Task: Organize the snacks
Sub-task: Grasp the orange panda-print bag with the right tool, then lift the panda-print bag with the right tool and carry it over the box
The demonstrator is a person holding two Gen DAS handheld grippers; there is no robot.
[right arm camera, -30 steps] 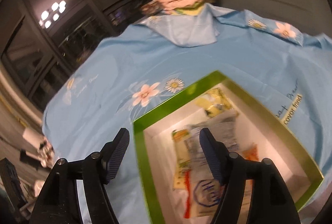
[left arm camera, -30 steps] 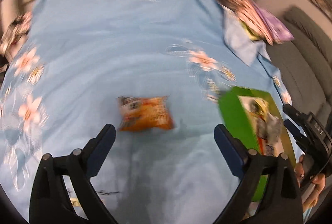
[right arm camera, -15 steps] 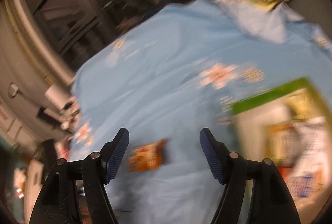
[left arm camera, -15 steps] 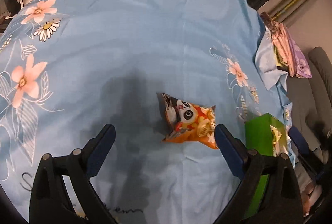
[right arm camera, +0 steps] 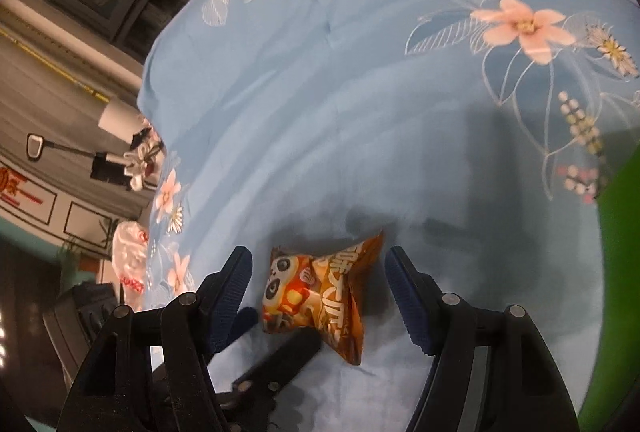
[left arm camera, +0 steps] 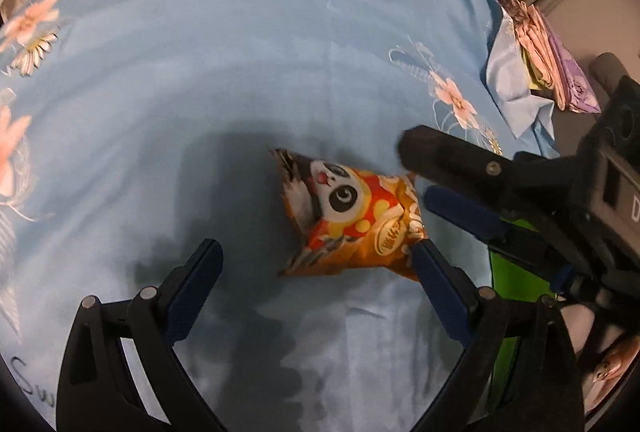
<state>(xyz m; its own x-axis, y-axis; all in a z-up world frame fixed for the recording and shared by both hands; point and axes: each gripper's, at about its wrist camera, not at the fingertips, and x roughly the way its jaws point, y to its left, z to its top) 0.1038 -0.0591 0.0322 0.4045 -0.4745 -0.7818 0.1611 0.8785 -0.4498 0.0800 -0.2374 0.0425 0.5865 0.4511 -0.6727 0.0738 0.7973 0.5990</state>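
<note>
The panda snack packet [right arm camera: 318, 294] lay on the blue floral cloth [right arm camera: 360, 80], between the right gripper's [right arm camera: 318, 292] unclenched jaws; the left gripper [left arm camera: 316, 260] gaped beside it. The green box [right arm camera: 616, 272] stood at three o'clock. Pickup pending: clench next.

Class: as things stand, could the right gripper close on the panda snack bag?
Probably yes. The right gripper is open and its fingers straddle the snack bag on the cloth; the left gripper crowds close, though.

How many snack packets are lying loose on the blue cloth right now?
1. The orange panda packet lies on the cloth, between the open fingers of both tools. Any packets inside the green box are hidden in these views.
</note>
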